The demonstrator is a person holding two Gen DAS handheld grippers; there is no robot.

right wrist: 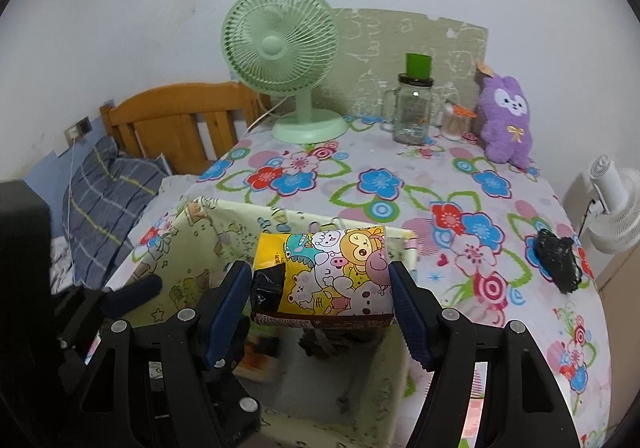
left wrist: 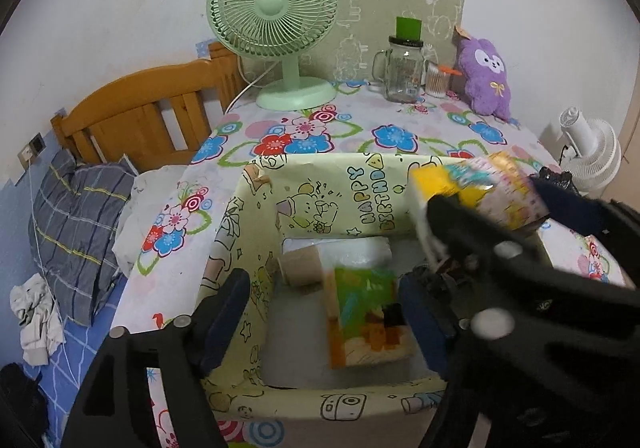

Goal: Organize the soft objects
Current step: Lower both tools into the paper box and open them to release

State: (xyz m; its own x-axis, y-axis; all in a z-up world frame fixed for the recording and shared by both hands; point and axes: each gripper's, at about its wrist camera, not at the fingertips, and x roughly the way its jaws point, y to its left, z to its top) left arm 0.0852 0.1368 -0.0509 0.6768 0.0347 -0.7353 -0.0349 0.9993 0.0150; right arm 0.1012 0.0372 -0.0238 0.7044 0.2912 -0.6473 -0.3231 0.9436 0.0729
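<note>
Flower-printed cloth covers the table [right wrist: 400, 184] I work over, with a wooden bed headboard [left wrist: 148, 116] beside it. Nearest me, my left gripper [left wrist: 320, 312] stands wide apart over one open box wrapped in pale yellow cartoon paper [left wrist: 248, 244], gripping nothing. Inside the box I count two packs: a green and orange tissue pack [left wrist: 368, 320] lying between the spread fingers, blurred, and a brown and white wrapped pack [left wrist: 332, 256] behind it. My right gripper [right wrist: 320, 292] clamps a third, a yellow cartoon-animal tissue pack [right wrist: 332, 276], above the box's far right corner. One crumpled black plastic bag [right wrist: 556, 260] lies to the right on the cloth. Farther back stand one mint-green desk fan [right wrist: 280, 64], one clear glass mug jar [right wrist: 412, 112] with a green block on its lid, one small clear jar of sticks [right wrist: 454, 124], and one purple plush toy [right wrist: 504, 116]. A white fan [right wrist: 612, 208] stands off the table.
</note>
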